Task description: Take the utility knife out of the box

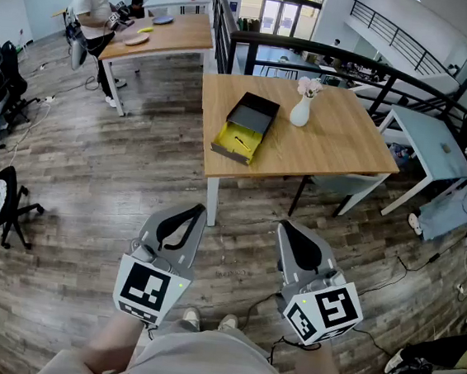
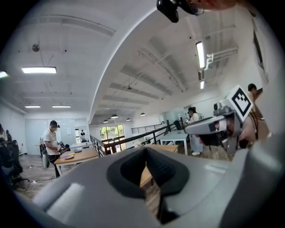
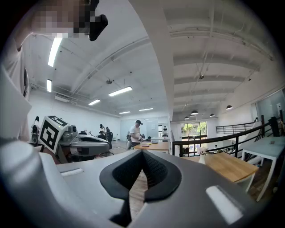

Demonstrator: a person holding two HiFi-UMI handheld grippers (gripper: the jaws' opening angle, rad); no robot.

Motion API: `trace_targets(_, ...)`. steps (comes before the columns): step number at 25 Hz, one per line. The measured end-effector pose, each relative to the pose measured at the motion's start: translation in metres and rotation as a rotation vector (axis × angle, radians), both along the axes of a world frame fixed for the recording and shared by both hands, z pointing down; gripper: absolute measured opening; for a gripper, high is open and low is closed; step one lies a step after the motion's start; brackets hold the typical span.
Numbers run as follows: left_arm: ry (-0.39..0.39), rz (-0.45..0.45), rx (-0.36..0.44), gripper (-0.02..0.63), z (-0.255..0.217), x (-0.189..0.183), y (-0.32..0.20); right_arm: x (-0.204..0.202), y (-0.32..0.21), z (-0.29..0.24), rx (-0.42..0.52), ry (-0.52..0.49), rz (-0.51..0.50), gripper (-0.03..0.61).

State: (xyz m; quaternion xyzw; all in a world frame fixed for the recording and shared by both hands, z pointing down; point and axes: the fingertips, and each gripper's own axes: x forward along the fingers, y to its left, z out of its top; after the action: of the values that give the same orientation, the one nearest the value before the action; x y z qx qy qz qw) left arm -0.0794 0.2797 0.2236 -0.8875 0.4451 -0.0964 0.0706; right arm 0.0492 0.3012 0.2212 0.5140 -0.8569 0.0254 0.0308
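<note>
Nearest, the left gripper and the right gripper are held side by side over the grey-brown plank floor. Both point roughly level toward the far table. In each gripper view the jaws are clenched tip to tip with nothing between them.

Farther off stands the square light-wood table. The open black-and-yellow box rests near its left edge. A thin dark streak in the box's yellow near half appears to be the utility knife, though it is too small to be sure. Just right of the box, not touching it, stands a white vase of pale pink flowers.

Beyond runs a black railing. At far left a person stands at a long wooden table.
</note>
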Motion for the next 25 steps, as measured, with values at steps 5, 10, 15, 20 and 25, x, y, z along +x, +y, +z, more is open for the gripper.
trace_targets(5,0.002,-0.003,-0.003,0.002,0.002,-0.002,-0.001,0.001,-0.001,0.002,-0.001,-0.005,0.002,0.000)
trace_targets(10,-0.004,-0.007,-0.004,0.002,0.002,0.001,0.000,0.002,0.001,0.002,-0.002,-0.008,-0.012,0.000)
trace_targets(15,0.002,-0.009,-0.020,0.002,0.006,0.006,0.002,0.000,0.003,0.005,0.000,-0.003,-0.027,0.000)
trace_targets(20,-0.009,-0.008,-0.011,0.002,0.006,0.014,0.002,0.008,0.004,0.007,-0.010,-0.008,-0.027,0.000)
trace_targets(25,-0.010,-0.010,-0.016,0.002,0.009,0.025,0.004,0.020,0.005,0.009,-0.013,-0.018,-0.037,0.000)
